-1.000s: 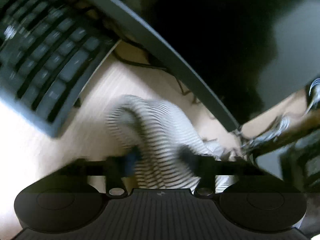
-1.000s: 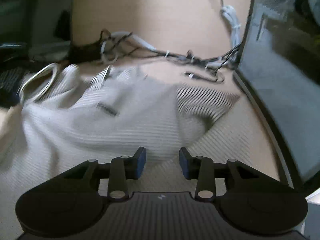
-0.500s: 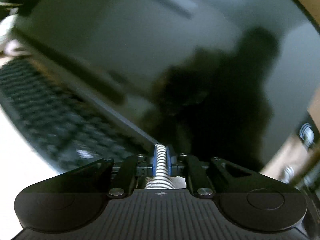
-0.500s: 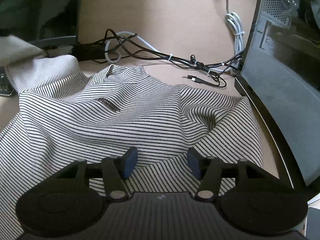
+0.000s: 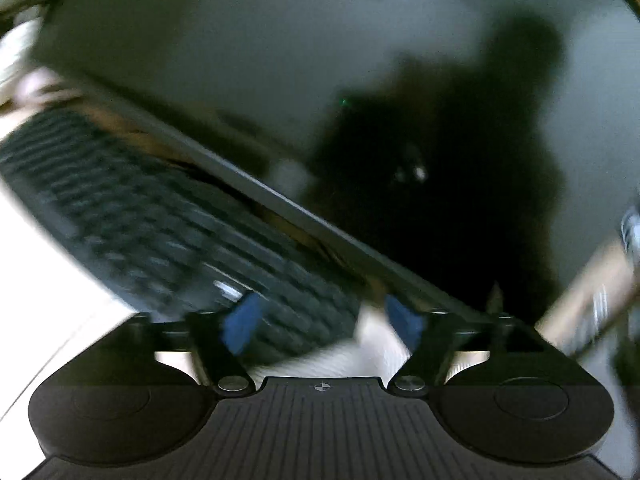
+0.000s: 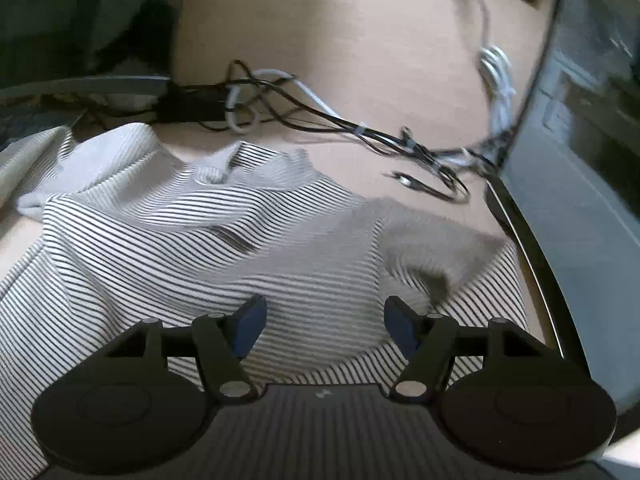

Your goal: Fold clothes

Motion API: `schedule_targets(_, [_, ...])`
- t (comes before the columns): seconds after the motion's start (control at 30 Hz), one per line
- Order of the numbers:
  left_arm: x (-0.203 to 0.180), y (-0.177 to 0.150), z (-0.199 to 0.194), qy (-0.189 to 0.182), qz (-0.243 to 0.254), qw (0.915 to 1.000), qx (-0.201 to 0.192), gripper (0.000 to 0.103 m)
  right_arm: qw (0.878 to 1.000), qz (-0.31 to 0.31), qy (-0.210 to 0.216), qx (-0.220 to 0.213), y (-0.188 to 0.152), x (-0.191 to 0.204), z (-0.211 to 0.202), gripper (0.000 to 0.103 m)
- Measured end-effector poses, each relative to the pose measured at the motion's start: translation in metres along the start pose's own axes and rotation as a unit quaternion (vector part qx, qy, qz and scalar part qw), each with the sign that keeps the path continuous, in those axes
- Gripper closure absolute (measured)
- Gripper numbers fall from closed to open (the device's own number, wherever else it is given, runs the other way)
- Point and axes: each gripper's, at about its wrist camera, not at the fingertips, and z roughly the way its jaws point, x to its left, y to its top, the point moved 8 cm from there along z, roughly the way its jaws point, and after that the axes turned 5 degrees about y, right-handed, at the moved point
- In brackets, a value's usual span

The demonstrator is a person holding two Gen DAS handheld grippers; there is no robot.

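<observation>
The striped top [image 6: 168, 248] takes up most of the desk in the right wrist view: a thin, ribbed knit in white with fine black lines, lying rumpled in soft ridges, with its neckline [image 6: 224, 168] turned toward the cables and a fold of it bunched up at the right, close to the monitor. One pale corner of the same cloth [image 5: 380, 344] shows in the left wrist view, blurred, low between the fingers.

The desk [image 6: 360, 40] under it is a light wood-toned board, smooth and bare beyond the garment. Along its right edge stands a dark monitor [image 6: 580, 200] with a thin black frame; the left wrist view faces a glossy dark screen [image 5: 280, 60] that throws back a black silhouette. A black keyboard [image 5: 140, 232] lies in front of it, smeared by blur.

A tangle of black and white cables [image 6: 360, 128] runs across the desk behind the shirt, with a loose jack plug [image 6: 404, 179] at its end.

The right gripper [image 6: 324, 324] hangs just over the cloth, jaws spread and just now widening, pinching nothing. The left gripper [image 5: 324, 320] has just sprung wide apart too, with no cloth pressed between its blue pads [image 5: 240, 324].
</observation>
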Motion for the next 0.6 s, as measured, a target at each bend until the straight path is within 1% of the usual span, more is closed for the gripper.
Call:
schedule_targets(0.03, [-0.013,-0.007,0.005,-0.006,0.040,0.9992,0.009,0.009,1.000,-0.005,0.002,0.002,0.001,0.003,0.003,0.037])
schedule_targets(0.07, [-0.025,-0.014,0.010,-0.005,0.081,0.9966,0.014,0.008,1.000,-0.005,0.005,0.007,0.000,0.005,0.006,0.037])
schedule_targets(0.13, [-0.042,-0.026,0.023,0.027,0.165,0.9859,0.007,0.008,1.000,-0.001,0.007,0.013,-0.004,0.007,0.010,0.037])
schedule_targets(0.17, [-0.045,-0.032,0.030,0.044,0.194,0.9801,0.004,0.009,1.000,0.003,0.007,0.012,-0.006,0.007,0.009,0.037])
schedule_targets(0.2, [-0.045,-0.038,0.036,0.056,0.215,0.9749,0.006,0.015,1.000,0.007,0.007,0.011,-0.007,0.006,0.008,0.037])
schedule_targets(0.23, [-0.044,-0.042,0.042,0.062,0.228,0.9717,0.011,0.038,1.000,0.012,0.007,0.011,-0.008,0.005,0.007,0.037])
schedule_targets(0.27, [-0.040,-0.044,0.049,0.063,0.235,0.9699,0.019,0.053,1.000,0.017,0.008,0.011,-0.010,0.004,0.006,0.036])
schedule_targets(0.3, [-0.036,-0.046,0.053,0.065,0.237,0.9689,0.027,0.071,1.000,0.020,0.008,0.009,-0.012,0.003,0.005,0.036])
schedule_targets(0.37, [-0.034,-0.045,0.053,0.062,0.229,0.9710,0.028,0.080,1.000,0.026,0.006,0.005,-0.015,0.001,0.003,0.032])
schedule_targets(0.4, [-0.035,-0.042,0.050,0.061,0.224,0.9723,0.025,0.088,1.000,0.031,0.005,0.003,-0.016,0.000,0.003,0.031])
schedule_targets(0.43, [-0.035,-0.037,0.048,0.062,0.221,0.9731,0.018,0.091,0.999,0.037,0.004,0.000,-0.018,-0.001,0.002,0.029])
schedule_targets(0.57, [-0.029,-0.010,0.034,0.071,0.200,0.9773,-0.009,0.094,0.999,0.050,-0.002,-0.007,-0.021,-0.004,0.001,0.026])
schedule_targets(0.6, [-0.025,-0.004,0.033,0.079,0.197,0.9771,-0.014,0.097,0.999,0.051,-0.003,-0.008,-0.021,-0.004,0.001,0.025])
